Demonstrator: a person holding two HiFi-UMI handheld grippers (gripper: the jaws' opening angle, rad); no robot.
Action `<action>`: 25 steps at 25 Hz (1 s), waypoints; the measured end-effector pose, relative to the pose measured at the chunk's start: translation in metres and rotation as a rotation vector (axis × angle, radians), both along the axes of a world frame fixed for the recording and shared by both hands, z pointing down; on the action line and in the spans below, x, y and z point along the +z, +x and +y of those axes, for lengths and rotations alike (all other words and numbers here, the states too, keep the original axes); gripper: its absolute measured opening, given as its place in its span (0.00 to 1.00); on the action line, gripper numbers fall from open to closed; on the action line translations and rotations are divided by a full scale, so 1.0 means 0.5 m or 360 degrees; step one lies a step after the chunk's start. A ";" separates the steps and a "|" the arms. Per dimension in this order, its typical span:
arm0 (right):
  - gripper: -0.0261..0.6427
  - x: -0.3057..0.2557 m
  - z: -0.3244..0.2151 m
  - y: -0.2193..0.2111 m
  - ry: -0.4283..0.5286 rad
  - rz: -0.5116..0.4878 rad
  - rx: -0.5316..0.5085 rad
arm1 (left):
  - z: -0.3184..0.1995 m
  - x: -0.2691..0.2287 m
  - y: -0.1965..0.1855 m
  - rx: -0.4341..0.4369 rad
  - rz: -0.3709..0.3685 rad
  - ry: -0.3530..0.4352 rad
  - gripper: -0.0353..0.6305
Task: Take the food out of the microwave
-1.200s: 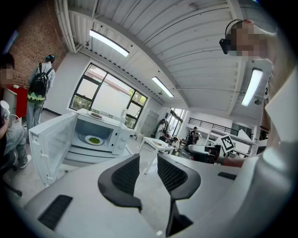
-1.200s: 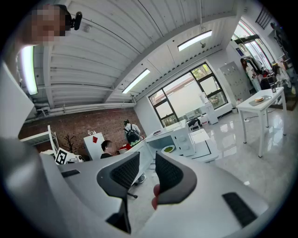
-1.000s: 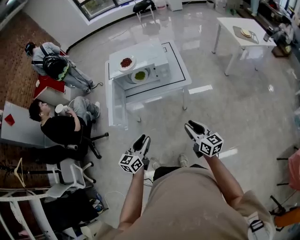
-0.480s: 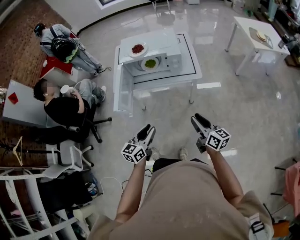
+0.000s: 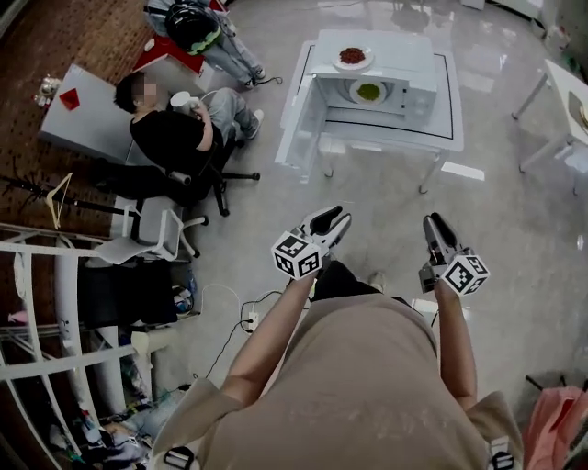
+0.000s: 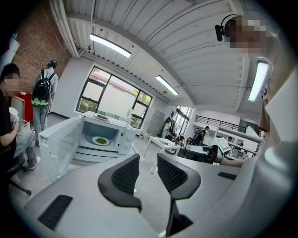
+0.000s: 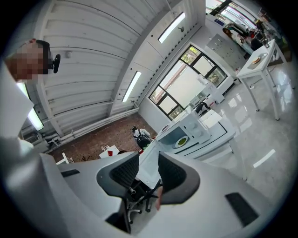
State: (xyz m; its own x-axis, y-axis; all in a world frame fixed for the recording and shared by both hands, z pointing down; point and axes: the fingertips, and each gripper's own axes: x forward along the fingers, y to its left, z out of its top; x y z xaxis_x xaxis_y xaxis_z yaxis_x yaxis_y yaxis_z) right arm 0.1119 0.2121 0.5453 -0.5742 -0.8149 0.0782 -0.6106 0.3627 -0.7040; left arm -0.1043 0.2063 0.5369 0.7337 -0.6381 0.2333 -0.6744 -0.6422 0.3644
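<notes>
A white microwave (image 5: 377, 69) stands on a white table (image 5: 447, 128) far ahead, with its door (image 5: 299, 124) swung open to the left. Inside it lies a plate of green food (image 5: 368, 91). A plate of red food (image 5: 352, 56) rests on its roof. My left gripper (image 5: 334, 220) and right gripper (image 5: 434, 226) hang in front of my body, several steps short of the table, both open and empty. The left gripper view shows the open microwave (image 6: 104, 132) with the green plate (image 6: 100, 140) beyond the left gripper (image 6: 148, 173). From the right gripper (image 7: 149, 175), the green plate (image 7: 180, 141) is small and distant.
A seated person in black (image 5: 165, 138) on an office chair is left of the microwave door, and a person with a backpack (image 5: 197, 23) stands behind. A second white table (image 5: 565, 92) is at far right. A white rack (image 5: 55, 303) and floor cables (image 5: 234, 317) are at my left.
The microwave has slid from the upper middle of the head view to the upper right and looks farther off. Both grippers stay open and empty in front of my body.
</notes>
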 end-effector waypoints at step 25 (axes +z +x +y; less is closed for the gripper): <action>0.21 0.050 -0.387 -0.153 -0.0145 -0.0019 0.0057 | -0.395 -0.038 -0.045 0.0080 -0.0004 0.0043 0.22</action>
State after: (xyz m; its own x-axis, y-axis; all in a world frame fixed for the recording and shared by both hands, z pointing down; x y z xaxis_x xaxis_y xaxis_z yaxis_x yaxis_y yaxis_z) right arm 0.0355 0.0186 0.5703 -0.5462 -0.8248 0.1462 -0.6133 0.2749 -0.7405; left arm -0.1266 0.0087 0.5179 0.7644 -0.6066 0.2185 -0.6420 -0.6849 0.3447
